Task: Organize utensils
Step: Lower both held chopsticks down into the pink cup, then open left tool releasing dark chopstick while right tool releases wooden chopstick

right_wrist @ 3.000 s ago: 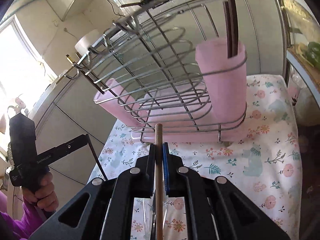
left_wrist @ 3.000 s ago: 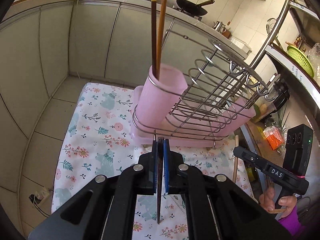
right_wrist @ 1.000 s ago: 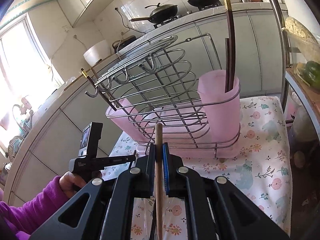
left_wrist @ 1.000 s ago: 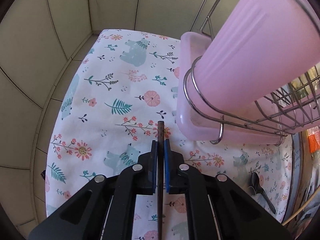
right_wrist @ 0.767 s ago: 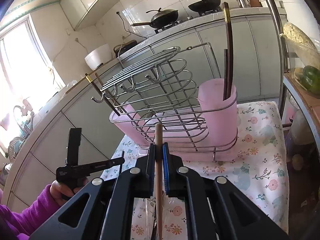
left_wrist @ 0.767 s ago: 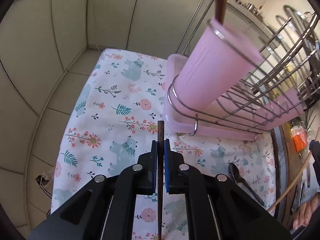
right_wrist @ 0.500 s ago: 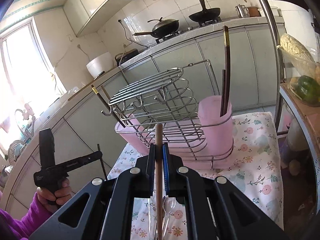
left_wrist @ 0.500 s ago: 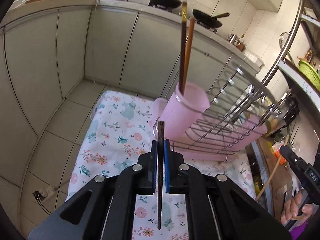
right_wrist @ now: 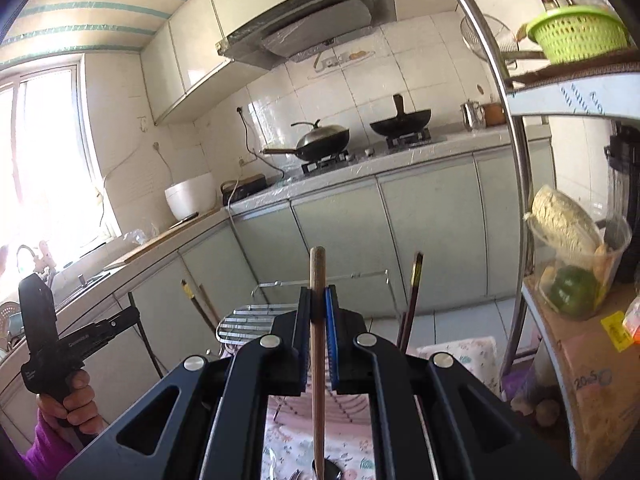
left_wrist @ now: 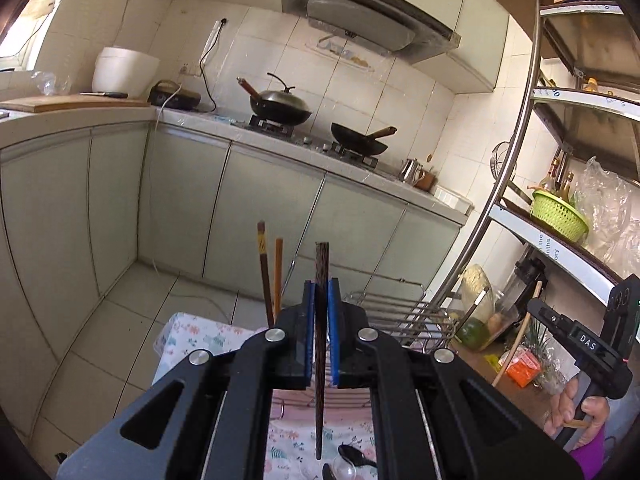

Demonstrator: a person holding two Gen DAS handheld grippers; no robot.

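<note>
- "DAS" in white letters on the black body of the right gripper (left_wrist: pixel 536 316), seen from the left wrist camera.
- Dark print along the white front edge of the shelf (left_wrist: pixel 560 252); only fragments such as "the" and "onths" can be made out.
- "20" followed by unclear characters on the side of the cardboard box (right_wrist: pixel 592 384).
- Small print on the left gripper (right_wrist: pixel 134 314) body, too blurred to read.

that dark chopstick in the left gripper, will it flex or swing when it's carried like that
The dark chopstick looks stiff: it runs straight above and below the left gripper. It seems light, being thin. Held partway along between flat fingers, it might pivot or slip if its tip bumps something.
</note>
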